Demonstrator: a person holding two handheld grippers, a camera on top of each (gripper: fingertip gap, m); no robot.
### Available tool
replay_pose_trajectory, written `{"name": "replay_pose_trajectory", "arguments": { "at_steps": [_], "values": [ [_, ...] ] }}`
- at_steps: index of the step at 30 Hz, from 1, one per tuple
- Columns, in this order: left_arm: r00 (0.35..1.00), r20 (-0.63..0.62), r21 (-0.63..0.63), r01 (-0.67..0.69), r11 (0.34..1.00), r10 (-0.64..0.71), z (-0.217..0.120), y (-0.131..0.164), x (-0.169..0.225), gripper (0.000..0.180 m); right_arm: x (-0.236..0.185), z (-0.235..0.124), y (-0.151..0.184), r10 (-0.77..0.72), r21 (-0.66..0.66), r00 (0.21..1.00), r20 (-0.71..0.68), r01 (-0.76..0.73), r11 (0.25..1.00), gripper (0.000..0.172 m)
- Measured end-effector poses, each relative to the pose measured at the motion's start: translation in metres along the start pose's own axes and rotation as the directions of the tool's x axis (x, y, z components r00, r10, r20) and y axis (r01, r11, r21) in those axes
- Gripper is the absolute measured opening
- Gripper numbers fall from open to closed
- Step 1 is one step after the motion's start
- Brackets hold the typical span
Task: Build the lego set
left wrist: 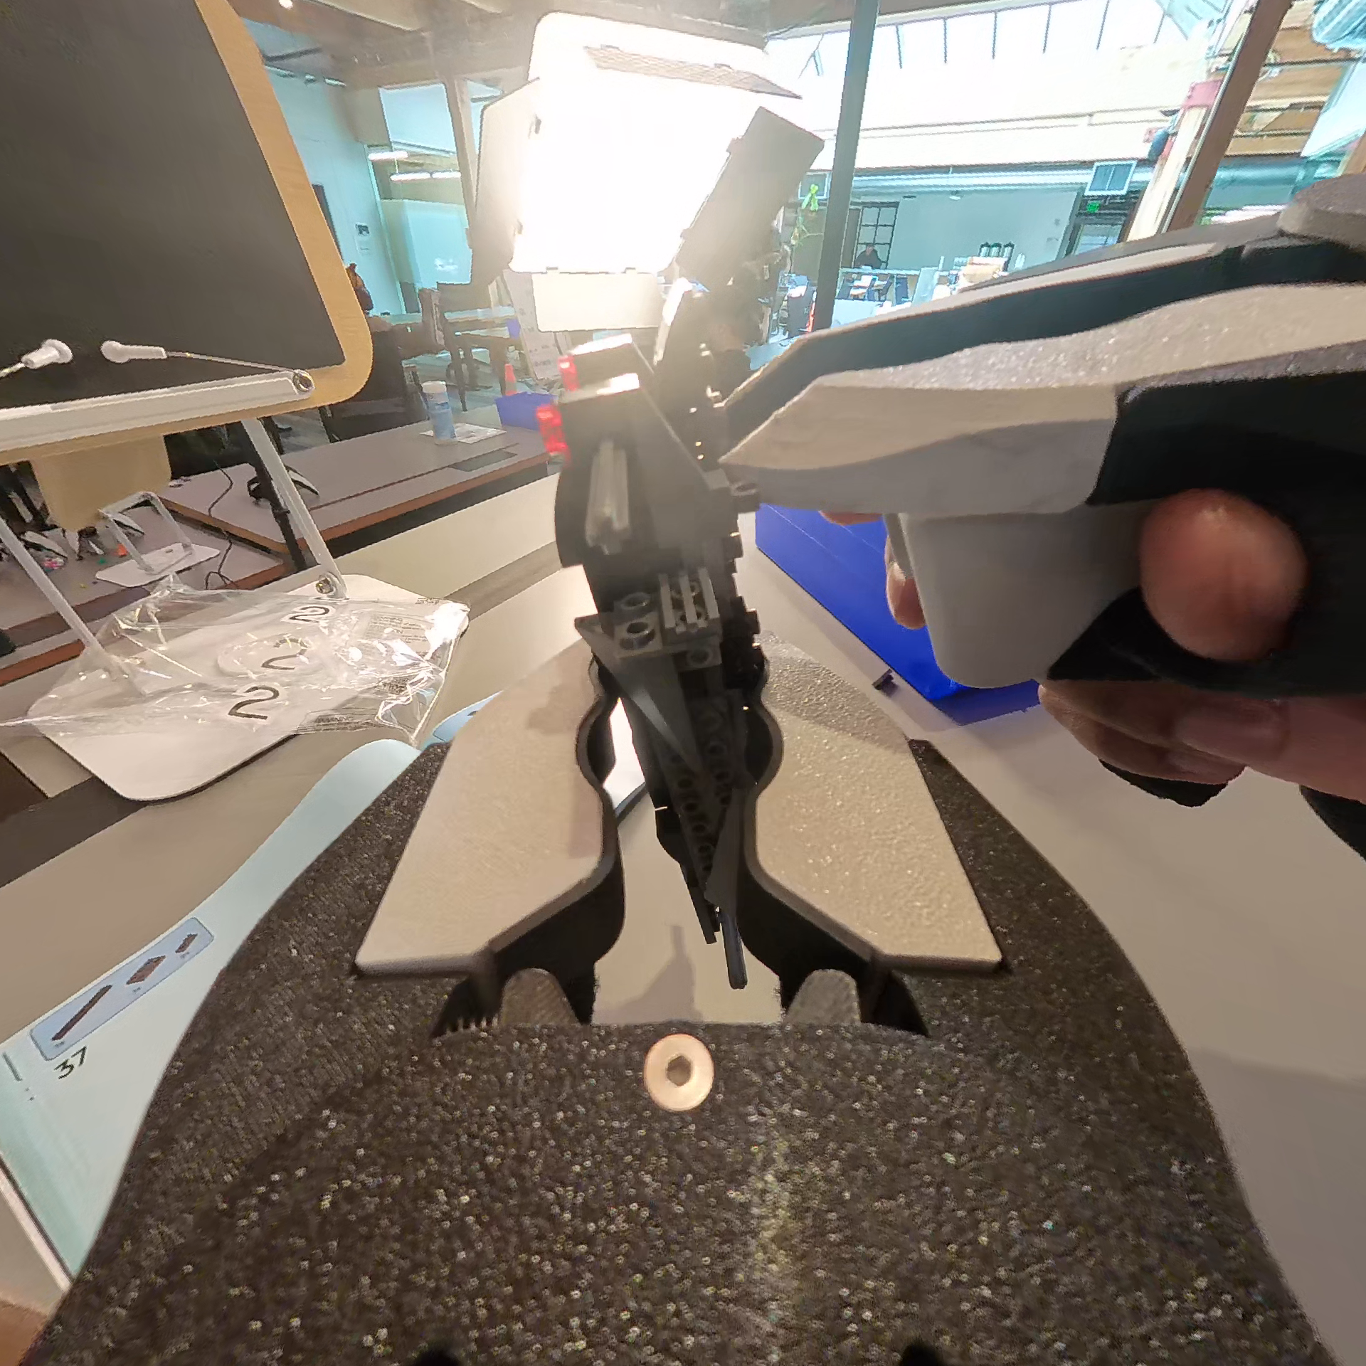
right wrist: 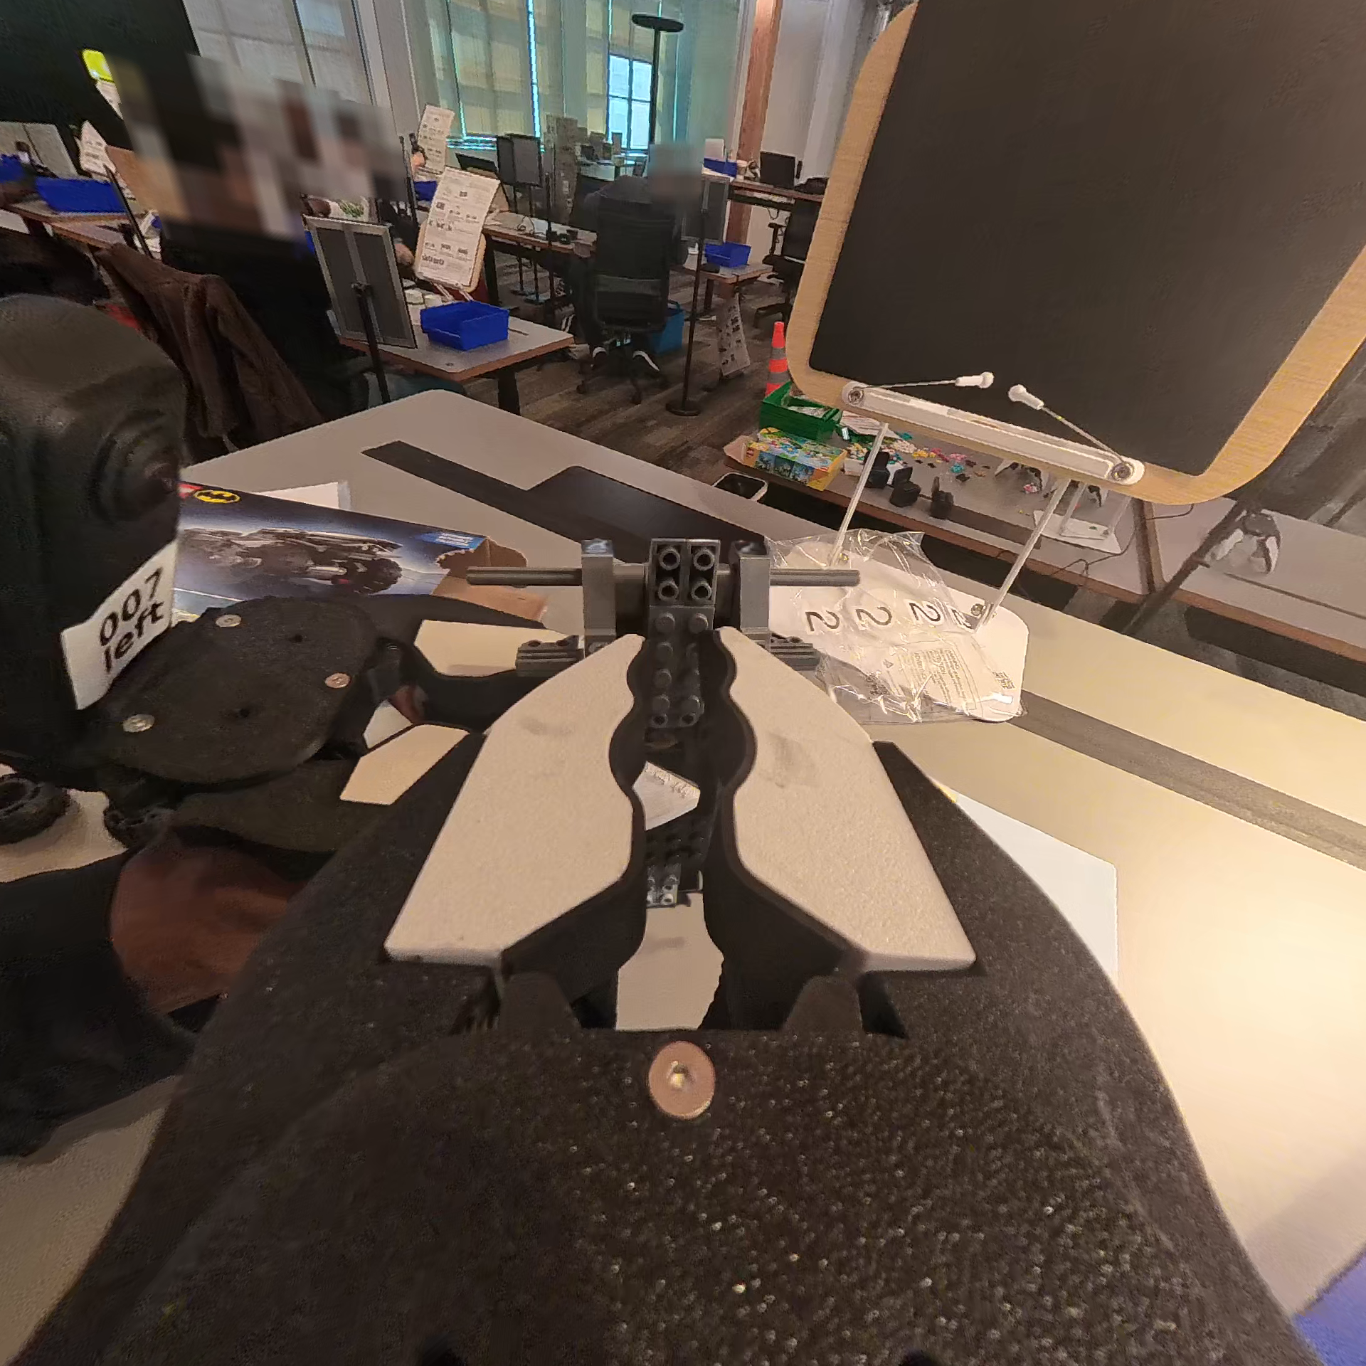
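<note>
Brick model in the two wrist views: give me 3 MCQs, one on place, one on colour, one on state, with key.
1. Where do the clear plastic bags lie?
A. on the white base of the board stand
B. inside the blue bin
C. on the picture box

2. What colour is the brick model between the left gripper's fingers?
A. yellow
B. dark grey and black
C. white

3. How does the model's axle end sit at the right gripper?
A. lying flat on the table
B. hanging from a hook
C. lifted, sticking out past the fingertips

Key: 1 A, the bags rest at the foot of the stand's legs. 2 B, grey studs and black plates show. 3 C, the axle stands beyond the fingertips, above the table.
</note>
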State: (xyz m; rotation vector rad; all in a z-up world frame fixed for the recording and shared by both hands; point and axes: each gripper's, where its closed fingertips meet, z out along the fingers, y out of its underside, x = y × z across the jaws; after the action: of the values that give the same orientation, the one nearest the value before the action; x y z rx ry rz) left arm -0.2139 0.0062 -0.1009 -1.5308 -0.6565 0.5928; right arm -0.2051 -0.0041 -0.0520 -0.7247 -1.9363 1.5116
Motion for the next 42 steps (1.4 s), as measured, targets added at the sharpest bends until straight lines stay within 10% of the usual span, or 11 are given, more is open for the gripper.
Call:
{"name": "replay_pose_trajectory", "arguments": {
  "at_steps": [42],
  "values": [
    [1.000,-0.025,-0.039,-0.003,0.999,0.002,0.003,0.008,0.002,0.031,0.003,-0.002,0.010,-0.027,-0.060,1.000,0.009,0.027,0.998,0.012]
  ]
}}
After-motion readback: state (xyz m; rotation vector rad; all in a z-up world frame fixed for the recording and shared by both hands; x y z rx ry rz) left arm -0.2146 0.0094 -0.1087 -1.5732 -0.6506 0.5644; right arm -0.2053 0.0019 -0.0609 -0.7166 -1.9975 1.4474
